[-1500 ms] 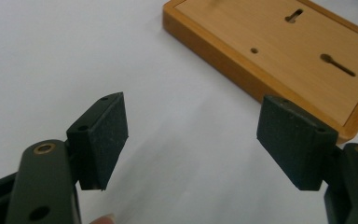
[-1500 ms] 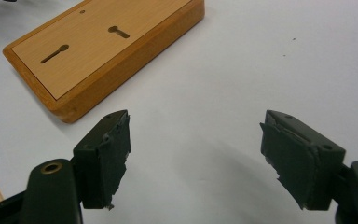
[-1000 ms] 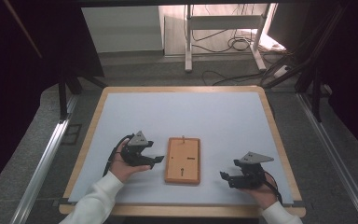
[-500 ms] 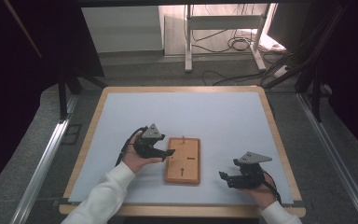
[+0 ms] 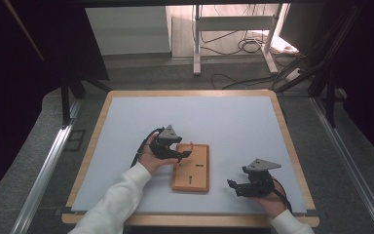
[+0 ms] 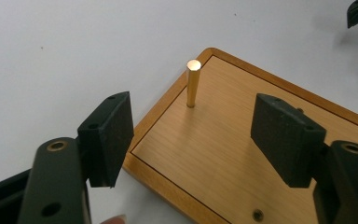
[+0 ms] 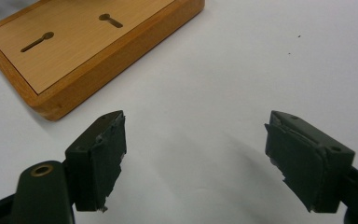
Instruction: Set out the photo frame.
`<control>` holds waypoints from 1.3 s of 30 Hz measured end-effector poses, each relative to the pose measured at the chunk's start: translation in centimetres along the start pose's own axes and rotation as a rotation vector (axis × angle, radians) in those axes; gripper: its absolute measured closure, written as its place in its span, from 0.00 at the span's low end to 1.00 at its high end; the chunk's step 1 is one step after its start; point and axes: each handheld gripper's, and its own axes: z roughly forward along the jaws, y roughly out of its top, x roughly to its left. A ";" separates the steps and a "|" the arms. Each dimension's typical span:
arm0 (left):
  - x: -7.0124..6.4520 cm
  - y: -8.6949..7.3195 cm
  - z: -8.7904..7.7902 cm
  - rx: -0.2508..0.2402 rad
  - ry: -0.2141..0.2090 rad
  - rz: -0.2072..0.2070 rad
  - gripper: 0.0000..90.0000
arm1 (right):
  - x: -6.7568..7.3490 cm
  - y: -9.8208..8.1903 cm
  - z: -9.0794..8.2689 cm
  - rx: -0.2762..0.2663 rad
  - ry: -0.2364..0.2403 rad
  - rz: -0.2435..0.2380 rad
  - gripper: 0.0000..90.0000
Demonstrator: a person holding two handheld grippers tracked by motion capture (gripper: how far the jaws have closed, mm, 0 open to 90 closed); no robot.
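Observation:
A flat wooden board [image 5: 195, 178] with two keyhole slots [image 7: 37, 41] lies on the pale mat. A short brass peg [image 6: 193, 83] stands upright near the board's far left corner. My left gripper [image 5: 184, 155] hovers over that corner. In the left gripper view its jaws [image 6: 193, 137] stand open and have just been closing a little. The peg is ahead of the pads, in line with the gap, with nothing between them. My right gripper [image 5: 233, 187] rests low on the mat to the right of the board [image 7: 88, 42], open [image 7: 196, 158] and holding nothing.
The mat [image 5: 224, 122] covers a table with a wooden rim [image 5: 95, 131]. Metal rails [image 5: 44, 175] run along both sides of the table. A white stand [image 5: 233, 29] and cables lie on the floor beyond the far edge.
My left hand has moved right, from beside the board to over its far left corner by the peg. The right hand has stayed in place.

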 end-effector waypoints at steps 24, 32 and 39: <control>0.2 0.7 2.9 -0.021 -0.010 0.050 0.72 | -0.2 0.0 0.0 -0.016 -0.043 0.009 0.23; 0.1 0.6 3.3 -0.020 -0.014 0.048 0.85 | 0.1 0.1 0.0 -0.017 -0.032 -0.009 0.23; 0.2 0.6 3.4 -0.013 -0.016 0.042 0.94 | 0.5 0.2 0.0 -0.014 -0.025 -0.034 0.23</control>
